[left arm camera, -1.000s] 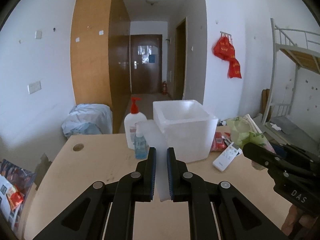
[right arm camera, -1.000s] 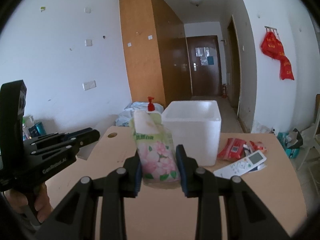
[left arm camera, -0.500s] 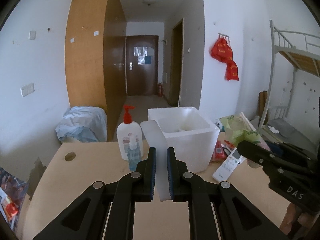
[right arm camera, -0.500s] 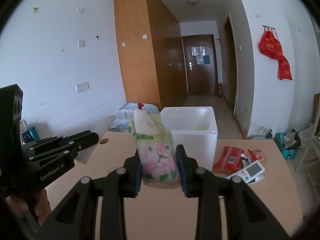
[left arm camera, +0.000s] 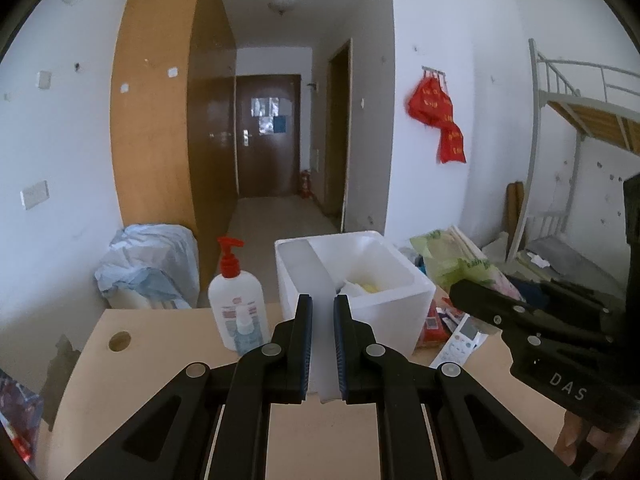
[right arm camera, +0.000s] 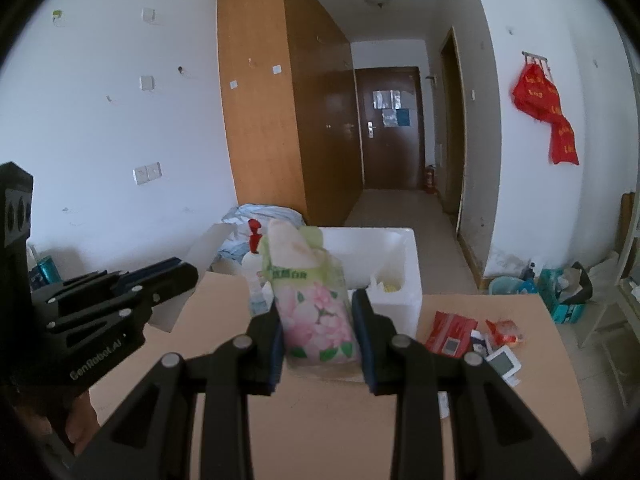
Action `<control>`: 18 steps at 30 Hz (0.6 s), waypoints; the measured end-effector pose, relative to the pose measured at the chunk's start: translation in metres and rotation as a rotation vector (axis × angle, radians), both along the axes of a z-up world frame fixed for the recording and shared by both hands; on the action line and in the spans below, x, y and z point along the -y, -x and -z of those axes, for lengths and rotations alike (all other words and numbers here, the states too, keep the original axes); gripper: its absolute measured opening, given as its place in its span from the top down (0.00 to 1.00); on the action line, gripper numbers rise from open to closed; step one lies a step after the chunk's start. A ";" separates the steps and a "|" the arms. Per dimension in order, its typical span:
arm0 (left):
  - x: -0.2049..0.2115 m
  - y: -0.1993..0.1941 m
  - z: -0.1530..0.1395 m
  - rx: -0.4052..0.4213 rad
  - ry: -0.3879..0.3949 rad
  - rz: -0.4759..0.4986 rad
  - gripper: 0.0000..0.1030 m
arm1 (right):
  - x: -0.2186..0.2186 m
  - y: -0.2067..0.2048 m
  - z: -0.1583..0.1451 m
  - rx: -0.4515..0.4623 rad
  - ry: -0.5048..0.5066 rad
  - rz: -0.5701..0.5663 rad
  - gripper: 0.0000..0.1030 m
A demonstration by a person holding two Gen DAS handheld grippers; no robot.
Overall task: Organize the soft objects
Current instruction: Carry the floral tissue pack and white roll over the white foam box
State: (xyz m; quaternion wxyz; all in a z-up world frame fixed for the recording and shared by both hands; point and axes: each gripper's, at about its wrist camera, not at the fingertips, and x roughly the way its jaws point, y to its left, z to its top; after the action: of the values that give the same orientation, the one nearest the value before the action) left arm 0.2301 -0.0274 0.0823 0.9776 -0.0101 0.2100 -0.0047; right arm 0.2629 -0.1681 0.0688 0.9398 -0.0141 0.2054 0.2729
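My left gripper (left arm camera: 322,344) is shut on a flat white foam lid (left arm camera: 316,280), held edge-on above the table. Behind it stands an open white foam box (left arm camera: 384,304) with a yellow and white soft item inside. My right gripper (right arm camera: 316,336) is shut on a tissue pack with pink flowers and a green band (right arm camera: 312,304), held above the table in front of the foam box (right arm camera: 396,280). The right gripper also shows at the right of the left wrist view (left arm camera: 520,320), and the left gripper shows at the left of the right wrist view (right arm camera: 120,296).
On the wooden table (left arm camera: 160,360) stand a white pump bottle with a red top (left arm camera: 234,304) and a small blue bottle (left arm camera: 244,332). A white remote (left arm camera: 460,340), red packets (right arm camera: 450,334) and a small white device (right arm camera: 502,364) lie right of the box.
Both grippers have risen and tilted, so the inside of the foam box now shows. The lid and the tissue pack stay held.
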 end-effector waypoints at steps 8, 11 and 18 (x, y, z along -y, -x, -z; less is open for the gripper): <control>-0.001 -0.031 -0.006 -0.025 0.020 0.053 0.89 | -0.003 -0.021 -0.009 0.010 0.027 0.025 0.66; -0.001 -0.040 -0.006 -0.020 0.007 0.057 0.89 | -0.001 -0.027 -0.011 0.011 0.026 0.039 0.66; -0.002 -0.064 -0.009 -0.024 -0.001 0.059 0.89 | -0.007 -0.048 -0.012 0.009 0.026 0.063 0.66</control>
State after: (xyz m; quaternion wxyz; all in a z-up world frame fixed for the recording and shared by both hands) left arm 0.2941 -0.0251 0.0908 0.9745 -0.0033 0.2219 -0.0335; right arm 0.3110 -0.1610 0.0807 0.9486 -0.0212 0.2049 0.2404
